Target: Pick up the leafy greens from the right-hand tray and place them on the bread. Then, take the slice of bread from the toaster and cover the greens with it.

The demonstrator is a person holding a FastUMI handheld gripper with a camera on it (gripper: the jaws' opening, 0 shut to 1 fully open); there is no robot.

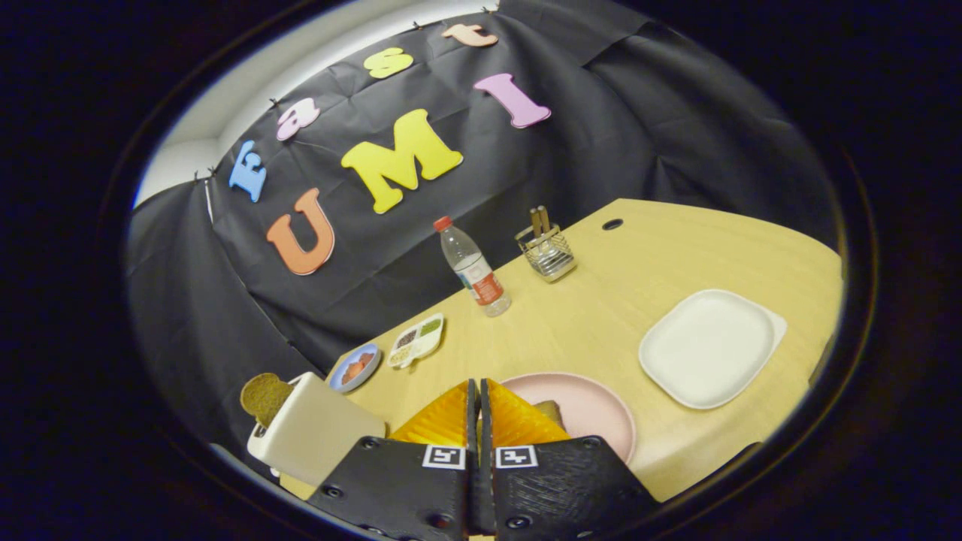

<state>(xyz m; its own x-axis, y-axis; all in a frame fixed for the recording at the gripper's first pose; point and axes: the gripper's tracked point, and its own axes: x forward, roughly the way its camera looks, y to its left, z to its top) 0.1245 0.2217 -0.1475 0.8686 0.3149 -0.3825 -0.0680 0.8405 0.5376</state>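
Observation:
My gripper (477, 387) is shut, its two fingers pressed together with nothing visible between them. It hovers over the near edge of a pink plate (594, 409). A corner of a bread slice (552, 411) on that plate peeks out just beyond the right finger; the rest of it is hidden. To the left of the fingers stands a white toaster (316, 436) with a brown bread slice (264, 397) sticking up out of its slot. Beyond the plate to the right lies a square white tray (710, 347), its top showing plain white.
On the wooden table (601, 315) beyond the fingers stand a plastic bottle with a red cap (473, 267) and a wire basket holding utensils (547, 252). A small blue dish (355, 367) and a divided white dish (417, 340) sit near the far left edge.

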